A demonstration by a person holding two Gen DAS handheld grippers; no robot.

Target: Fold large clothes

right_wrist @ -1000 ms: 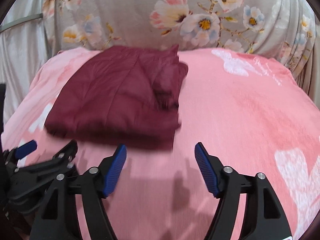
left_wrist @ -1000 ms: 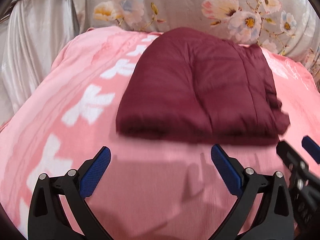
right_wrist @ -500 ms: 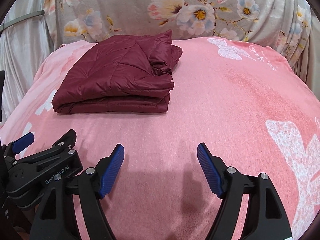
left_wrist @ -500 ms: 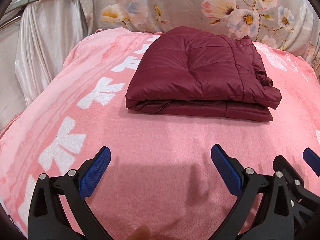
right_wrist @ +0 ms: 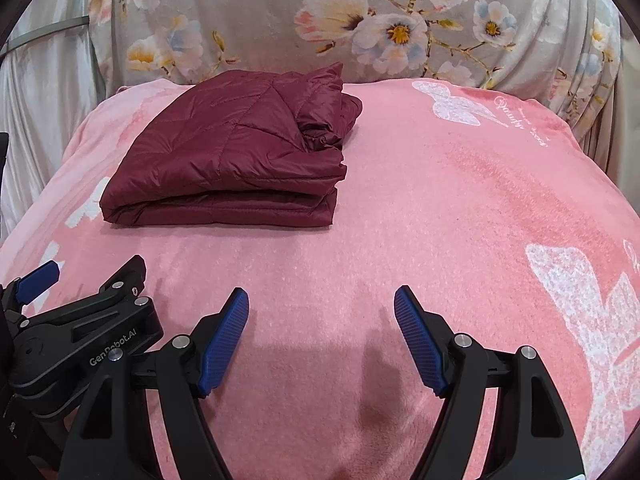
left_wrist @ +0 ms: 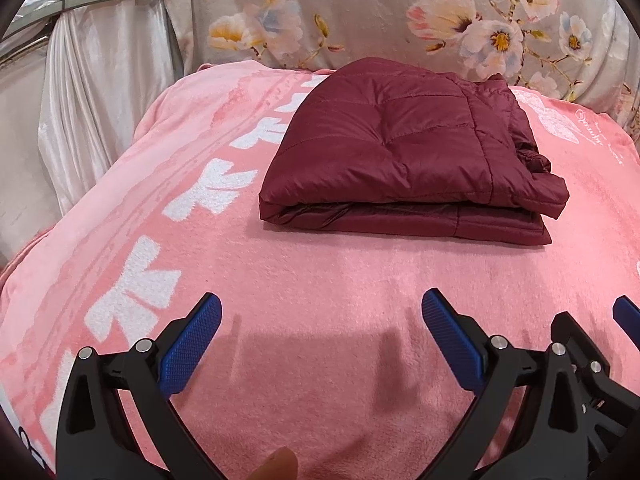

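Surface: a bed spread with one pink blanket (left_wrist: 320, 300), white bow shapes running down its left side and white butterflies near its right edge.
Background: one grey floral cloth (right_wrist: 280, 20) hangs behind the far edge of the bed; one pale satin curtain (left_wrist: 80, 100) hangs off the far left corner.
Count: one jacket, two grippers, both mine.
Jacket: the maroon quilted jacket (left_wrist: 404, 160) lies folded into a flat stack on the blanket, toward the far edge and left of the middle, with its bunched sleeve end at the stack's right side.
My left gripper (left_wrist: 320, 340): blue pads spread wide, nothing between them, hovering over bare blanket near the bed's near edge, well short of the jacket.
My right gripper (right_wrist: 322, 340): pads just as wide apart, empty, over the blanket just beside the left one; the jacket lies ahead and to its left.
In the way: nothing lies between either gripper and the jacket's near fold.
Other: a fingertip (left_wrist: 276, 464) of mine shows at the bottom of the left wrist view.
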